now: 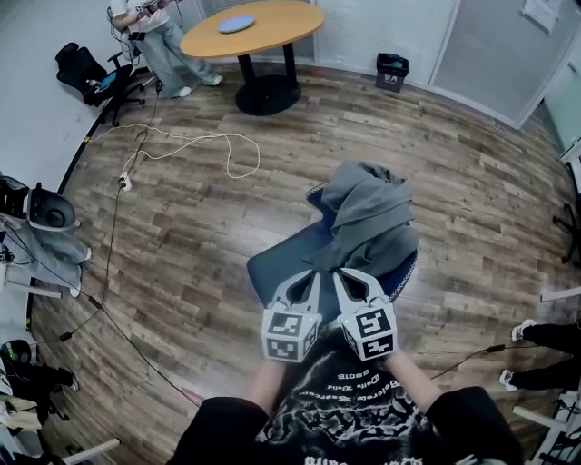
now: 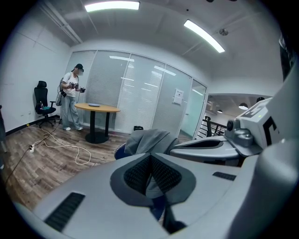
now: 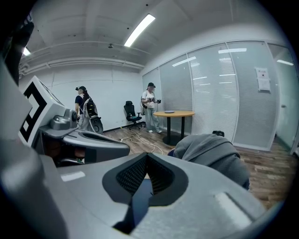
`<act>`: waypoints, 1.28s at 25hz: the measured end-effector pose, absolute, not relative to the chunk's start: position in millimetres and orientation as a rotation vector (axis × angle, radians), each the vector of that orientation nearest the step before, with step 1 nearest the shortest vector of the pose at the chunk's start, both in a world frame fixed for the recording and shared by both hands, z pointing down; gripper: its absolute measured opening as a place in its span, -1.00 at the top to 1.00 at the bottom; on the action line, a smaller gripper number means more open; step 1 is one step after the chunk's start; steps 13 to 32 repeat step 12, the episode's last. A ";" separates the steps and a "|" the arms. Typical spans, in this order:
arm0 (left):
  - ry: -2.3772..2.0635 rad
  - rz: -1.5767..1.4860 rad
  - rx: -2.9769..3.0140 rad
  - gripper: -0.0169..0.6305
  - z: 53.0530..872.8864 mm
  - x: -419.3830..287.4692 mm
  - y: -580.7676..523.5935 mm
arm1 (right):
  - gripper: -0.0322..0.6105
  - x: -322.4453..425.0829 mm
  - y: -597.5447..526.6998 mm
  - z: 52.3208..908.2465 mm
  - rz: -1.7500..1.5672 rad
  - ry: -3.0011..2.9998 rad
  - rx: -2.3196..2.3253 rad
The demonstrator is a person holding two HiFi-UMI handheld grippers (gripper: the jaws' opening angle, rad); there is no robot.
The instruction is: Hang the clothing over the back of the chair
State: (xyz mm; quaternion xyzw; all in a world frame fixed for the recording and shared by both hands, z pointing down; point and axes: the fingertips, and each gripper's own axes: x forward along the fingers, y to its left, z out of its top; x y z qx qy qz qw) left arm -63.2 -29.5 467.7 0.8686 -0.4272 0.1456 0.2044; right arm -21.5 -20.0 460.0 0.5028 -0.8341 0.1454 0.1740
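A grey cloth garment [image 1: 368, 218] lies draped over the back of the blue padded office chair [image 1: 277, 259], on the far right of its seat, with the hem trailing down toward the near side. The left gripper [image 1: 314, 275] and right gripper [image 1: 342, 274] sit side by side over the seat, their tips right at that hem. Each has its jaws pressed together with nothing pinched. Far off stands a round wooden table [image 1: 272, 23], and a white cable [image 1: 204, 141] loops across the floor to its left.
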 end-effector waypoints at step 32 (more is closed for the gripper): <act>-1.173 0.396 2.438 0.92 465.6 -52.9 -39.2 | 0.89 -22.9 -24.9 454.7 0.402 -2.358 1.431</act>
